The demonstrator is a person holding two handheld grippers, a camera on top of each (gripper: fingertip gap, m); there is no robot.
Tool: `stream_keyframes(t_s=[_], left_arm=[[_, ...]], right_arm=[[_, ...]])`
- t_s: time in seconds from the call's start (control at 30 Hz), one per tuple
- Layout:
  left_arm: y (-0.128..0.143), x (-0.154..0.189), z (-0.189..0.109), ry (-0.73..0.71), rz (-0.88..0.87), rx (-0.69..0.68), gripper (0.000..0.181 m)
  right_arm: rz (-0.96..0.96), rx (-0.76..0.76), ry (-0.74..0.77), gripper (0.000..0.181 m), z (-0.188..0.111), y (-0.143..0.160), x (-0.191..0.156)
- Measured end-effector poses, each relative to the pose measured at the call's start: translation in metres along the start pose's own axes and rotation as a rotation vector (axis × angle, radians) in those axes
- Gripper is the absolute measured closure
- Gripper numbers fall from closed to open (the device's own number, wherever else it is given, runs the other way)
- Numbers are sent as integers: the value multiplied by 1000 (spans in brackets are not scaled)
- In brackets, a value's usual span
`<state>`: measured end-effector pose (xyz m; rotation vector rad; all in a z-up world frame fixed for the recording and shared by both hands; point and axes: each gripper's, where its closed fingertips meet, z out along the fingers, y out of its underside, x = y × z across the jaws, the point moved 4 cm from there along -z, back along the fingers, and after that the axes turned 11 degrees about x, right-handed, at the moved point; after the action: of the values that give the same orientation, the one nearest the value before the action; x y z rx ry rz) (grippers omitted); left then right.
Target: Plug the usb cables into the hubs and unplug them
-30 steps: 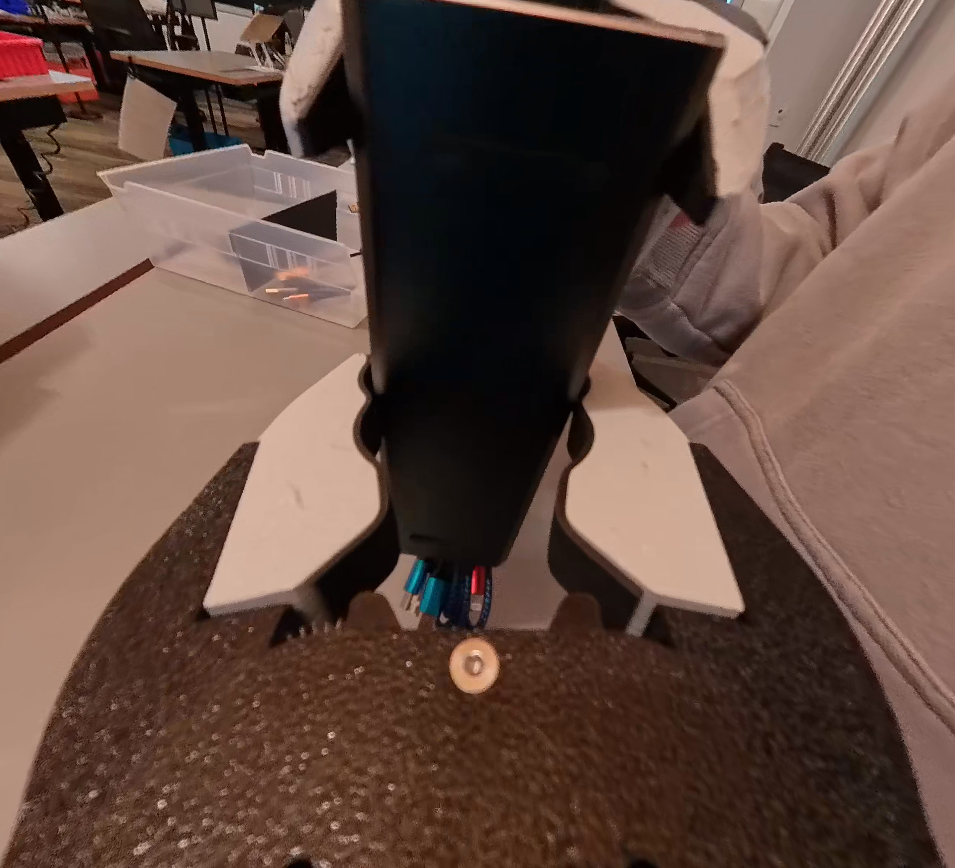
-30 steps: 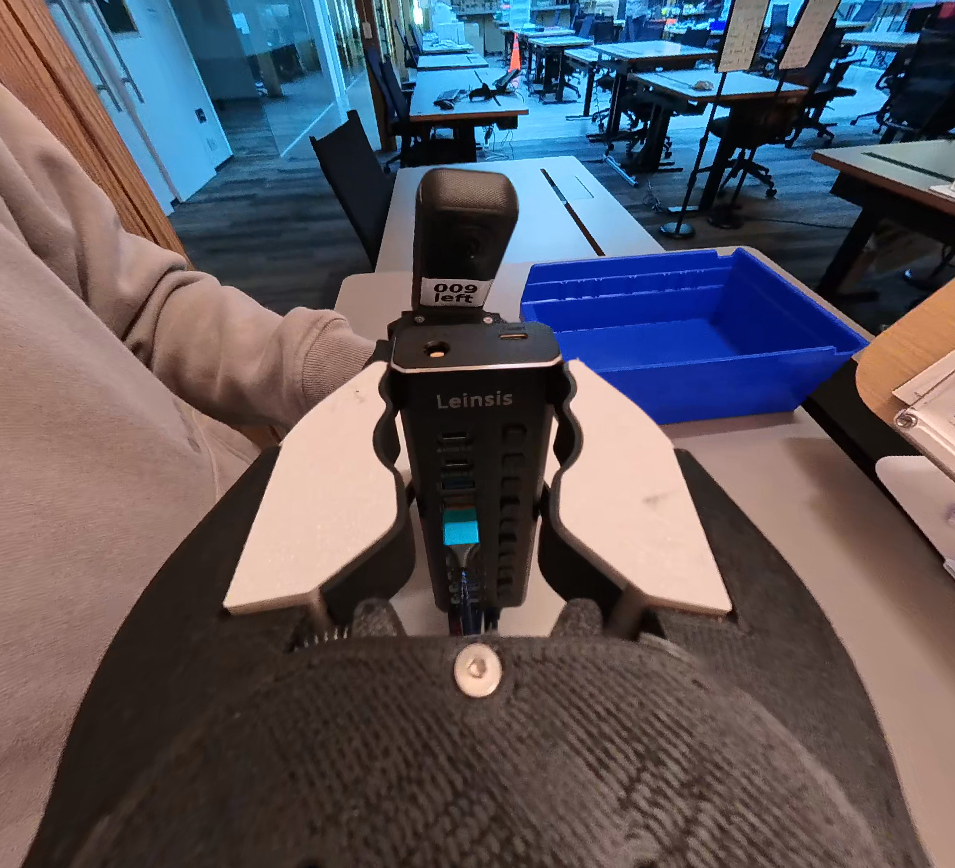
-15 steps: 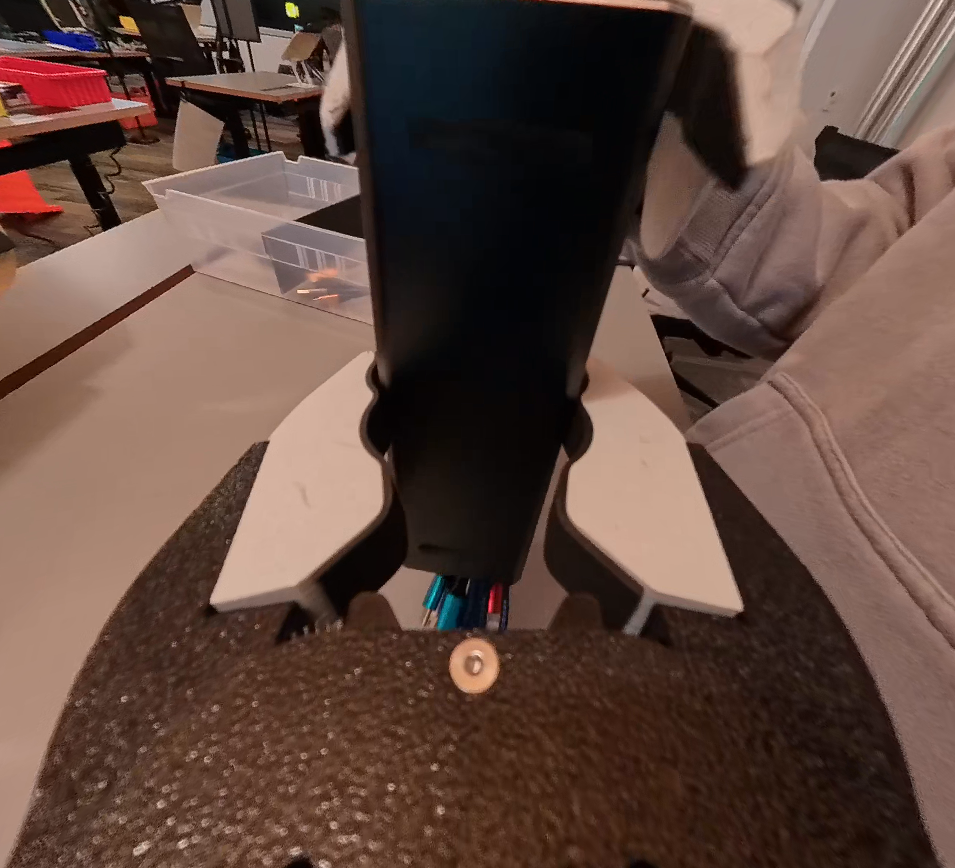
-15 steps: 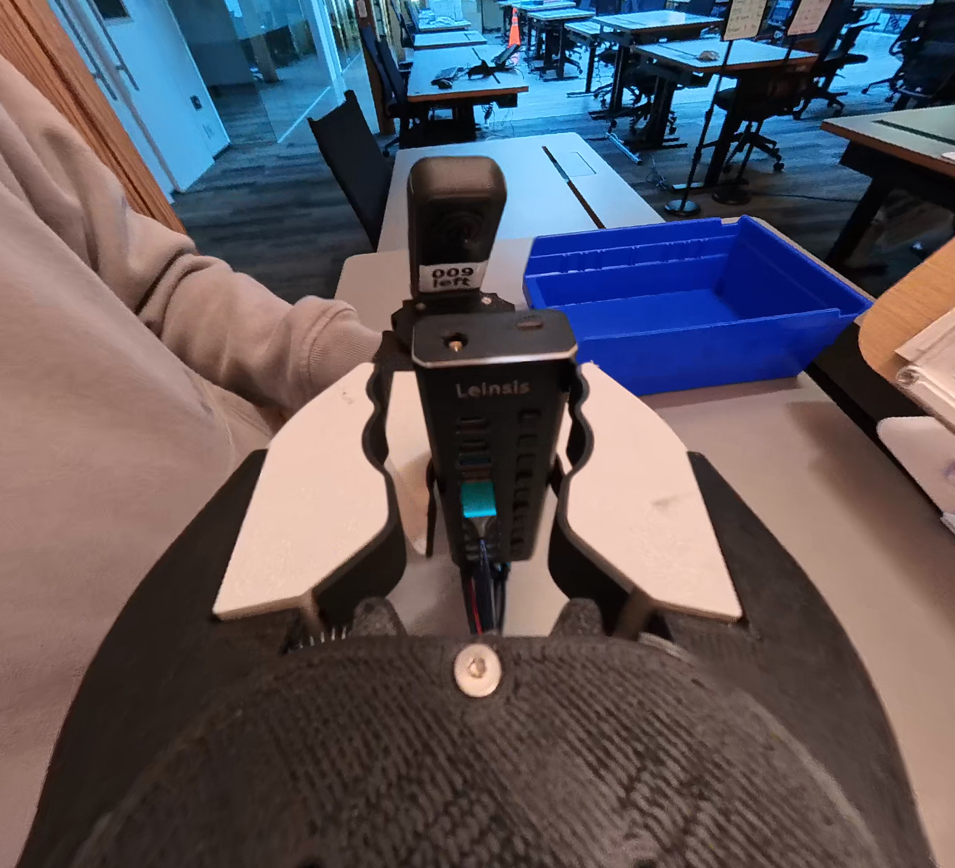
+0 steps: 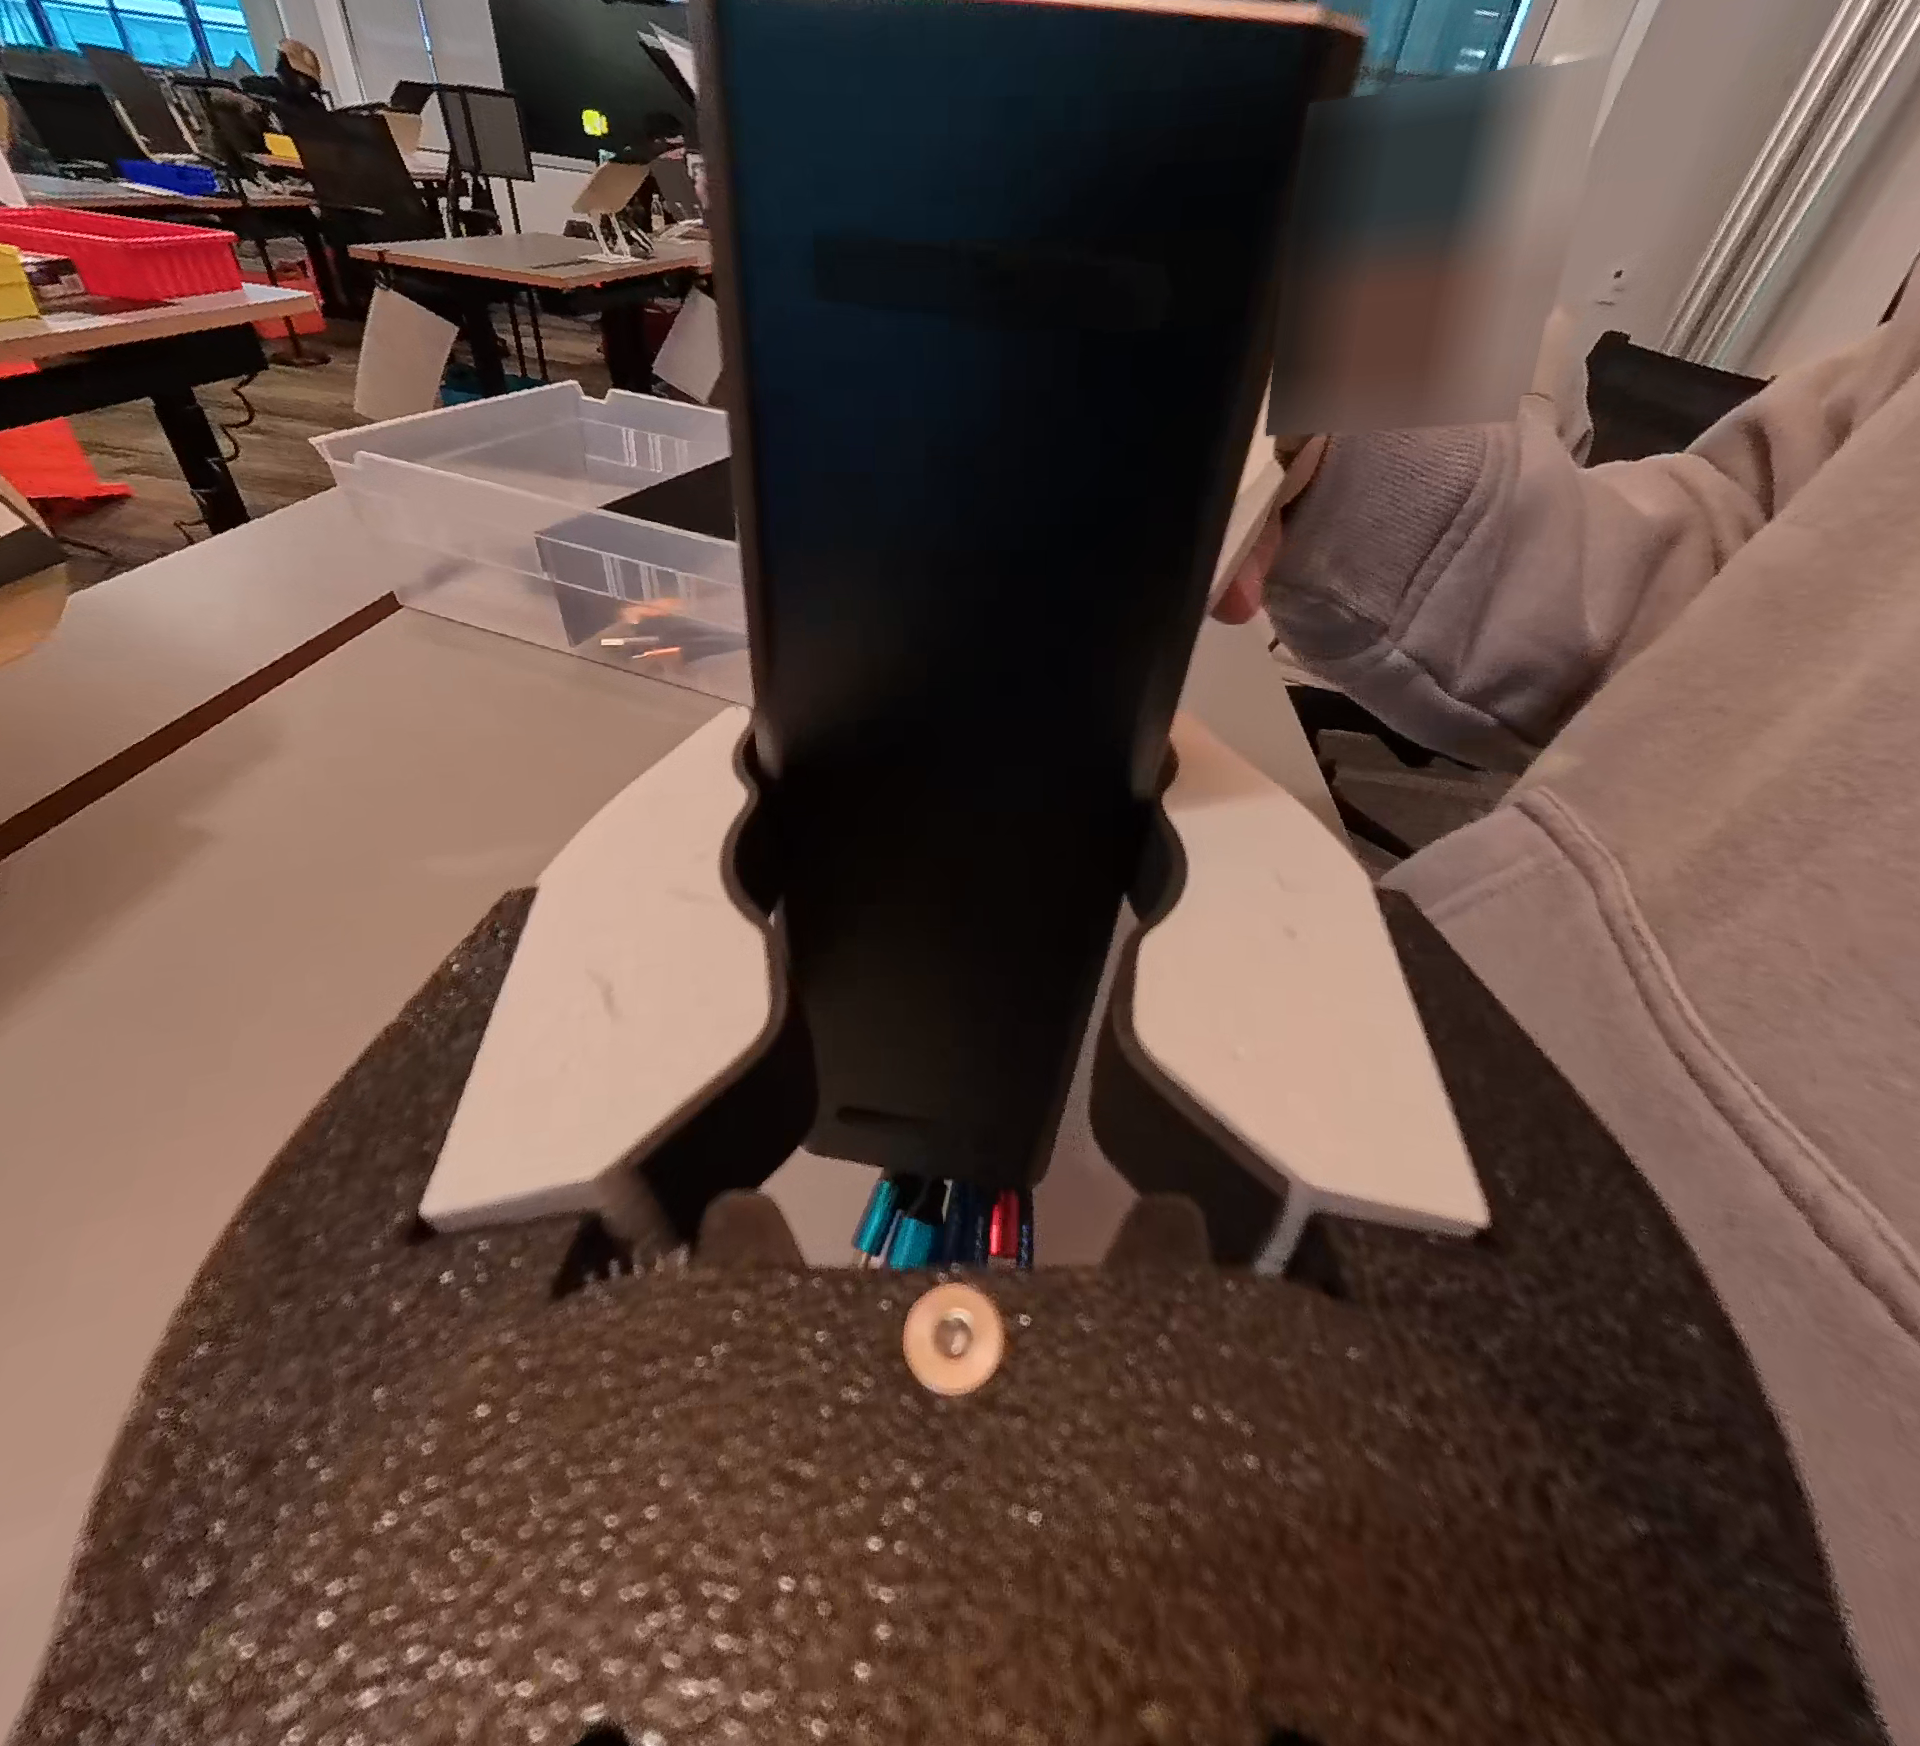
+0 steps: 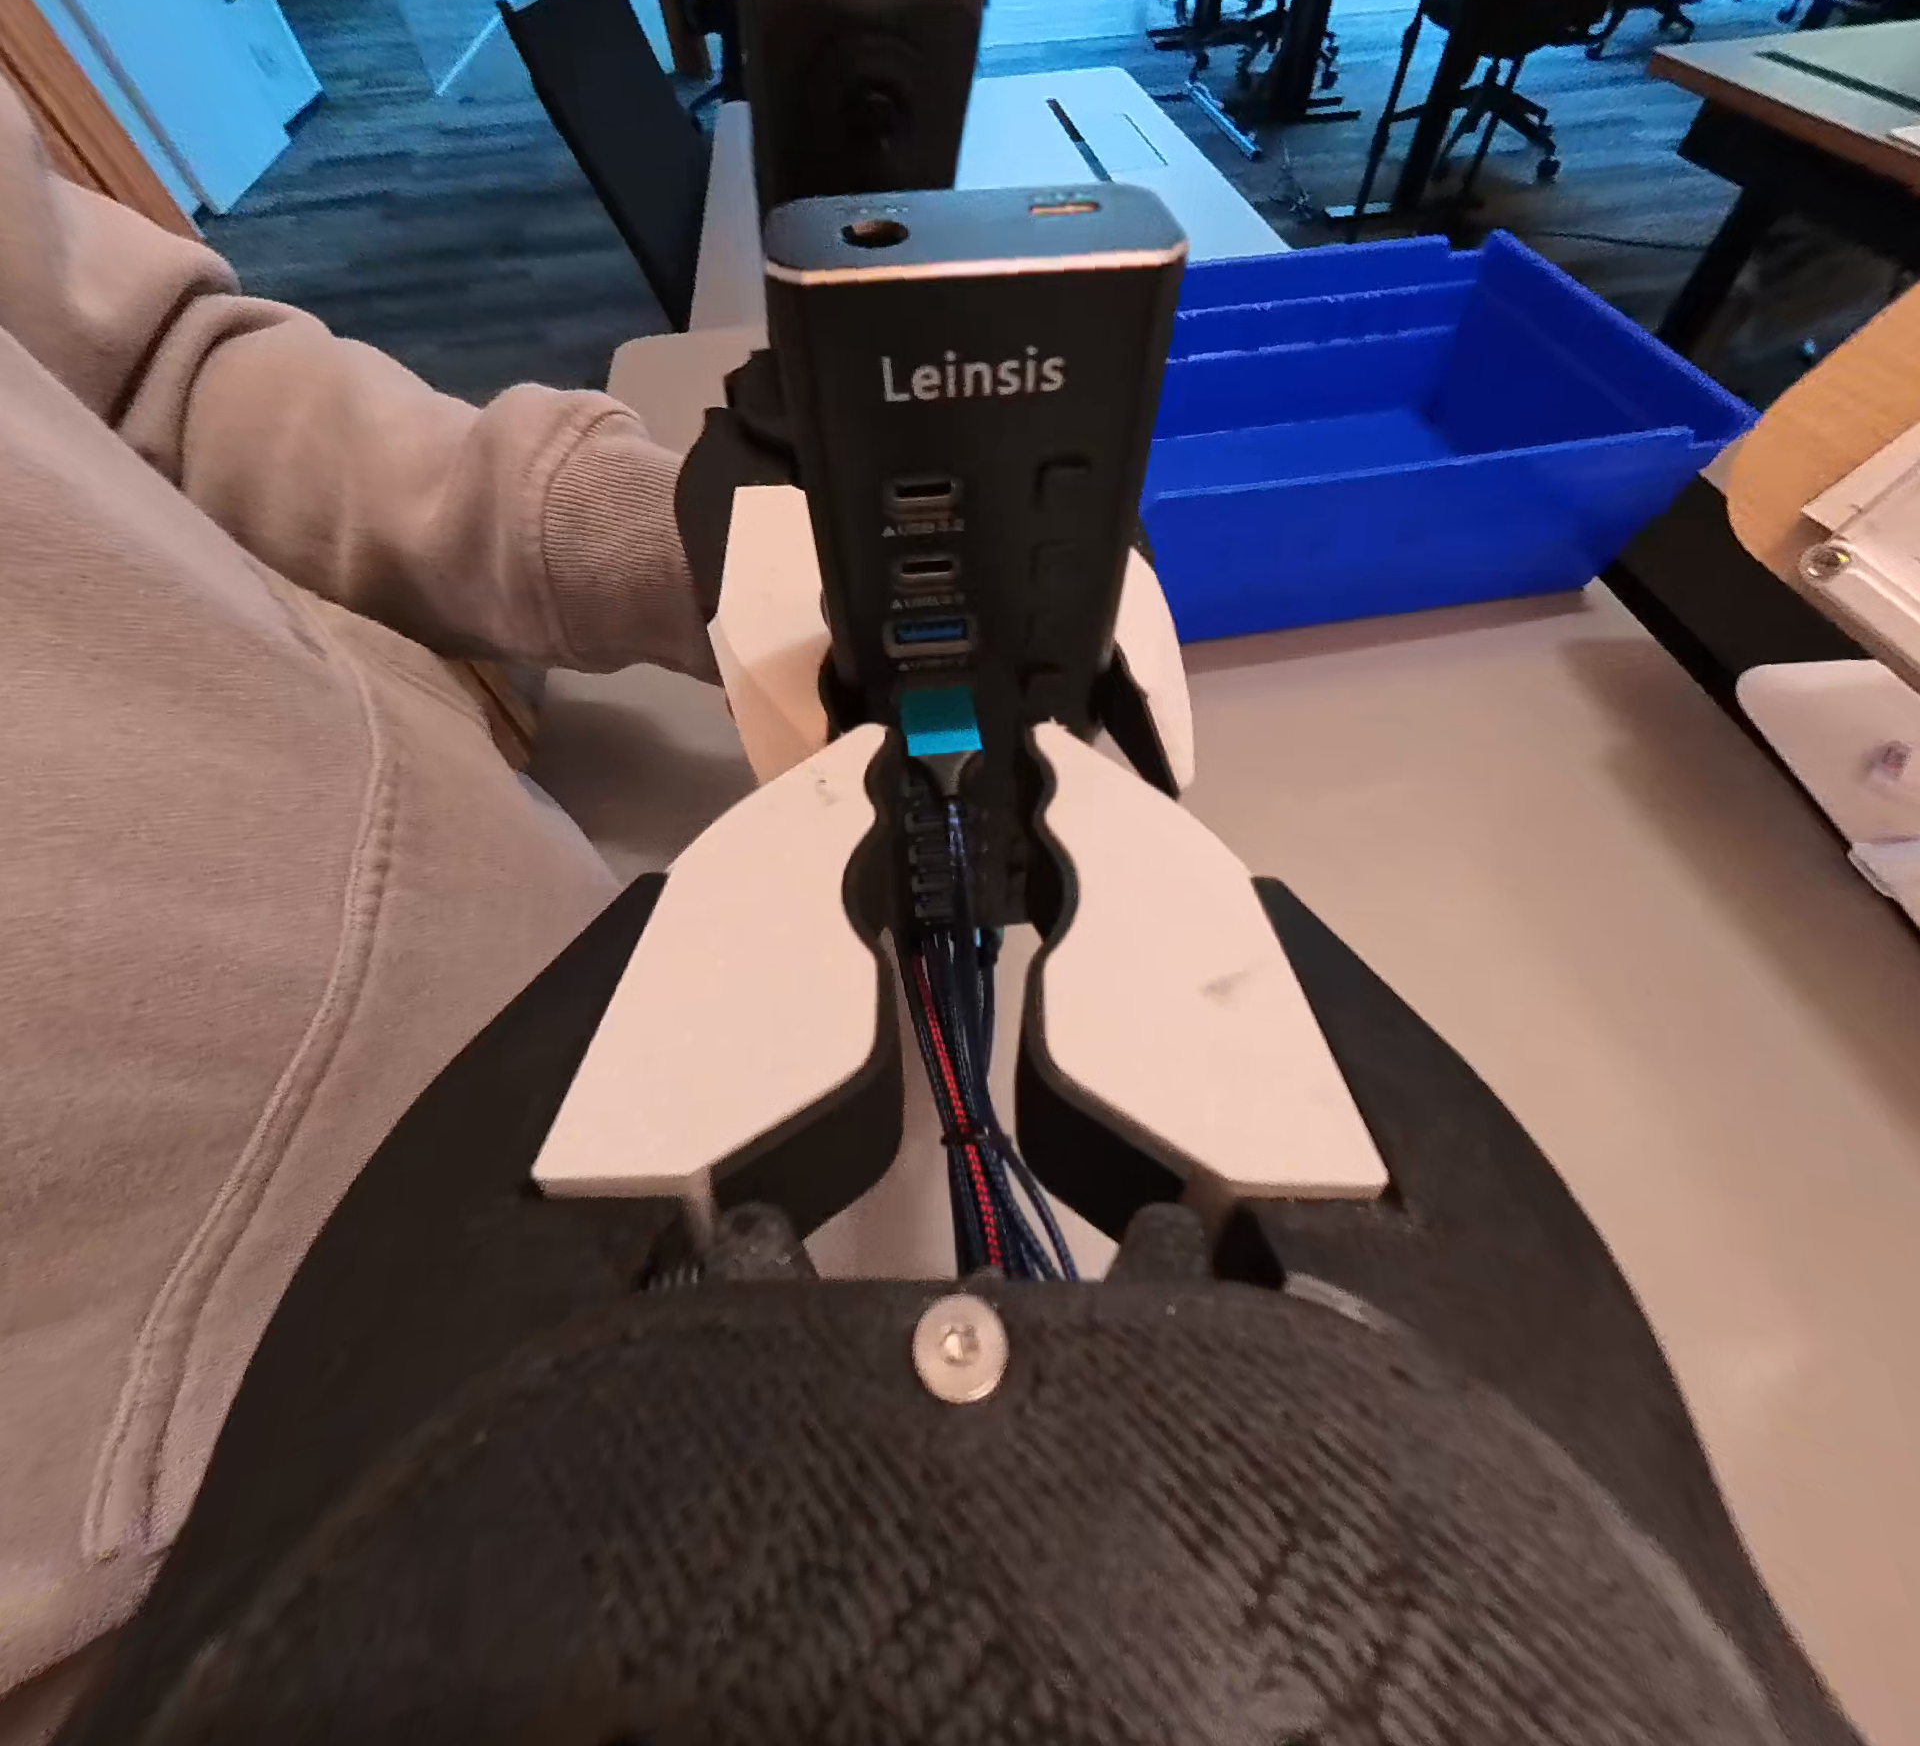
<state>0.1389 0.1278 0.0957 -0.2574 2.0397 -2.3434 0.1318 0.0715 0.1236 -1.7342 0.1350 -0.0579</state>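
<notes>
While the table [image 6: 1455,865] and the blue bin [image 6: 1455,491] right of the hub [image 6: 971,449] sit as before, the hub itself now stands taller and nearer in the right wrist view, port face toward that camera. A second ago the right gripper [image 6: 961,751] straddled the hub's body with its fingers wide. It has since drawn back toward the hub's lower end and narrowed its gap.

My reading is that it has let go of the body and is lining up on a plug to unplug it; nothing is out yet.

The left gripper [image 5: 956,813] comes from behind the hub, level and pointing at the right one, clamped on the hub's lower sides and holding it upright above the table. The right gripper faces it from the port side, slightly lower. Its fingers lie close together on either side of the cables [image 6: 961,1125] hanging below the hub, tips flanking the teal plug [image 6: 940,725], which is seated in a port about midway down the face. Whether they pinch it I cannot tell.
</notes>
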Motion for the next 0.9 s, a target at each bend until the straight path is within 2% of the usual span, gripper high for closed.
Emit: stream_keyframes(t_s=[0.07,0.2,0.43,0.67,0.9], left_arm=[[-2,0,-1,3,-6,19,115],[-4,1,-4,3,9,34,115],[-13,8,-4,38,70,-2,114],[-11,9,-2,8,113,-19,116],[-2,8,-2,5,165,-109,117]], right_arm=[[-11,17,-15,166,3,-2,-3],[-42,33,11,167,6,-5,-4],[-73,8,-45,167,4,-8,-11],[-102,-67,-52,168,5,-3,-11],[-83,-149,-44,167,5,6,-11]])
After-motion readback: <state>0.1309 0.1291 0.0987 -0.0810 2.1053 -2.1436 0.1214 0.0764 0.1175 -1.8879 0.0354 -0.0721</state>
